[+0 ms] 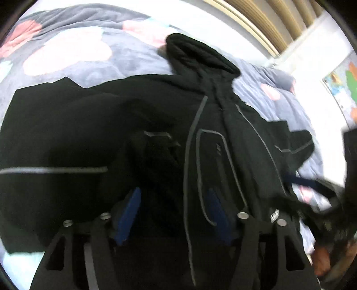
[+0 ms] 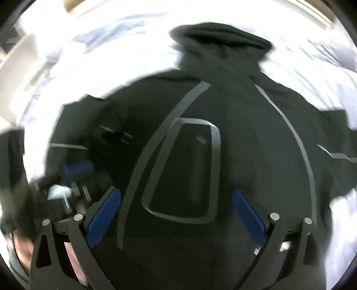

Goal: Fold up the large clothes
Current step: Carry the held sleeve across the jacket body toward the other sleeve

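Observation:
A black hooded jacket (image 1: pixel 156 125) with thin grey piping lies spread on a bed, its hood (image 1: pixel 196 55) at the far end. In the right wrist view the jacket (image 2: pixel 245 138) fills the frame, hood (image 2: pixel 221 44) at the top. My left gripper (image 1: pixel 174 214) is open above the jacket's middle, blue pads (image 1: pixel 131 214) apart, nothing between them. My right gripper (image 2: pixel 176 214) is open above the grey loop of piping (image 2: pixel 185 169), empty. The left gripper shows blurred at the left of the right wrist view (image 2: pixel 73 176).
The bed has a grey-blue cover (image 1: pixel 89 53) with pink and white blotches. A slatted headboard or wall (image 1: pixel 279 20) runs behind it. A colourful map (image 1: pixel 343 82) hangs on the right wall. The right gripper's blurred body (image 1: pixel 330 212) shows at the right edge.

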{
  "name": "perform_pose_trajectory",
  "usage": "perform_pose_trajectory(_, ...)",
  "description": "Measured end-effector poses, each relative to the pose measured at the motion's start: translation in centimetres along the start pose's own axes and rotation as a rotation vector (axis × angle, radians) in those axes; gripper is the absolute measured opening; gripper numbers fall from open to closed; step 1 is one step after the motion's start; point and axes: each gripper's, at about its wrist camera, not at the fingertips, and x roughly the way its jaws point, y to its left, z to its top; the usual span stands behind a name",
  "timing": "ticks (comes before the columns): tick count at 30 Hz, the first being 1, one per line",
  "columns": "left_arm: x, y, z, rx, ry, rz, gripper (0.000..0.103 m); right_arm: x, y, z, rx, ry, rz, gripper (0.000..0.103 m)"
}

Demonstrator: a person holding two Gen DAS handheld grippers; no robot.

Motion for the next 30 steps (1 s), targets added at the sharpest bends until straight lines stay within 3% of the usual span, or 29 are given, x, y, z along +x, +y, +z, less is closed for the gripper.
perform_pose_trajectory(5, -2.9, -0.9, -2.9, 0.051, 0.009, 0.100, 0.068, 2.6, 3.1, 2.8, -0.022, -0.012, 0.158, 0.100)
perform_pose_trajectory(12, -6.4, 1.8, -4.6, -0.026, -0.022, 0.182, 0.068, 7.9, 4.5, 4.9, 0.048, 0.061, 0.235, 0.092)
perform_pose_trajectory(15, -7.3, 3.0, -4.6, -0.057, -0.037, 0.211, 0.068, 10.9, 4.4, 5.5, 0.099, 0.125, 0.311, 0.072)
perform_pose_trajectory(16, -7.3, 3.2, -4.3, -0.064, -0.040, 0.219, 0.068, 11.3, 4.4, 5.6, 0.103, 0.135, 0.329, 0.060)
perform_pose_trajectory(18, -7.7, 3.7, -4.1, -0.068, -0.057, 0.269, 0.068, 11.5, 5.0, 5.6, 0.085, 0.124, 0.349, 0.053)
perform_pose_trajectory(19, -7.8, 3.8, -3.9, -0.065, -0.061, 0.289, 0.068, 11.1, 5.3, 5.6, 0.069, 0.106, 0.352, 0.044)
perform_pose_trajectory(24, -8.6, 4.2, -1.9, -0.099, -0.115, 0.329, 0.068, 5.9, 5.1, 5.3, -0.007, -0.024, 0.351, 0.030)
perform_pose_trajectory(30, -9.6, 2.3, 1.6, -0.085, -0.208, 0.307, 0.068, -3.5, 0.3, 5.3, -0.035, -0.195, 0.226, 0.028)
